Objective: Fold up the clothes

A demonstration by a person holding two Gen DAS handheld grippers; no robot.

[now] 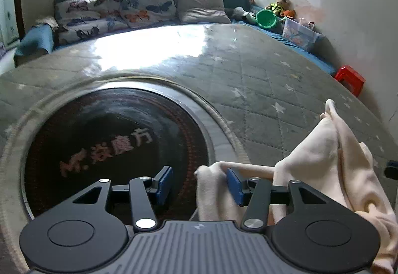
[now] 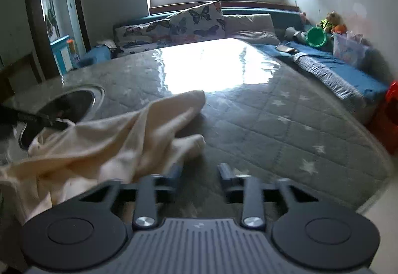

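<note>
A cream garment (image 1: 323, 149) lies crumpled on the grey star-quilted table (image 1: 261, 90), at the right of the left wrist view. My left gripper (image 1: 199, 182) is open. A fold of the garment pokes up between its blue pads (image 1: 235, 185), close to the right one. In the right wrist view the garment (image 2: 107, 139) spreads over the left half of the table (image 2: 273, 119). My right gripper (image 2: 201, 173) is open just above the tabletop, its left finger beside the cloth's edge with nothing between the pads. A dark bar at the left edge, probably the left gripper (image 2: 37, 121), rests at the garment.
A round black plate with lettering (image 1: 112, 144) is set into the table under the left gripper. Beyond the table stand a bench with butterfly cushions (image 1: 146, 3), a green bucket (image 1: 266, 18), a clear box (image 1: 298, 32) and a red stool (image 1: 349, 78). A doorway (image 2: 57, 20) opens at the left.
</note>
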